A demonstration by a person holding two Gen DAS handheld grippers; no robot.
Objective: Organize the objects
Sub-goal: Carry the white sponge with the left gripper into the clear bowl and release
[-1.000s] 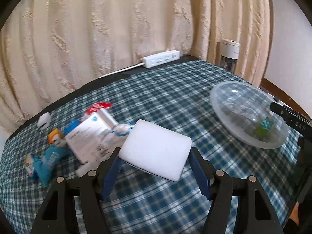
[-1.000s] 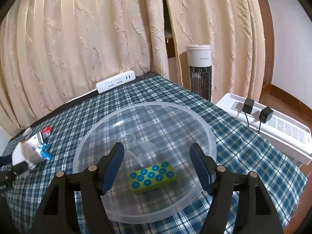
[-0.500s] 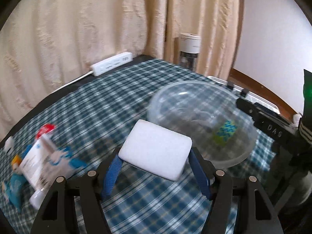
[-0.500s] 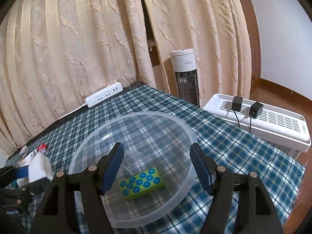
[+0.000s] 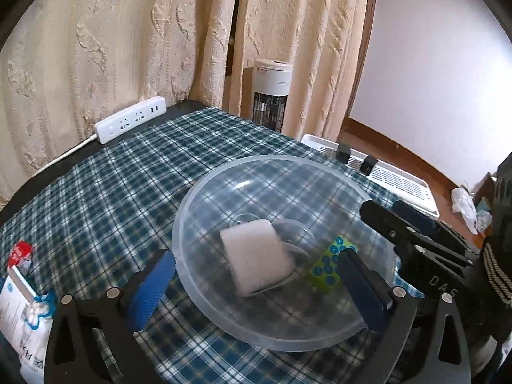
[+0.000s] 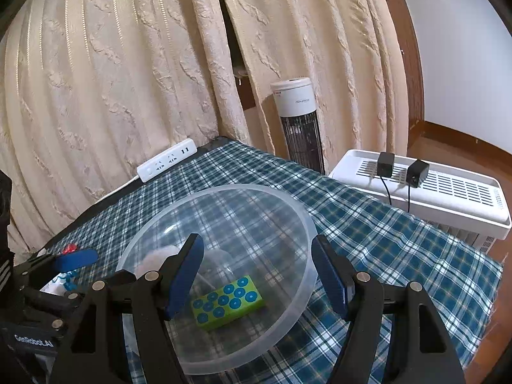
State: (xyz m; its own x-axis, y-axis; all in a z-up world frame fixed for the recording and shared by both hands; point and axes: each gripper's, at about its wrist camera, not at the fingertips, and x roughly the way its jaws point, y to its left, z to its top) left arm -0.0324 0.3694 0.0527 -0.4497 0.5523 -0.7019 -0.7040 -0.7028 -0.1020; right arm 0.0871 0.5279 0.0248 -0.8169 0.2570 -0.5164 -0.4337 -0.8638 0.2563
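We see both tools spread wide, empty: left tool (image 5: pixel 256 284), right tool (image 6: pixel 257 276). White pad (image 5: pixel 257 260) lies tilted inside clear bowl (image 5: pixel 198 211) beside green dotted block (image 6: pixel 228 302). Power strip (image 5: pixel 131 123) sits at counter edge, white packet (image 5: pixel 17 313) far left.

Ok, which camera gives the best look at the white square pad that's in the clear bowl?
The left wrist view: the white pad lies mid-frame inside the clear bowl, nothing in front of it. In the right wrist view only a pale, blurred sliver shows, behind that gripper's finger.
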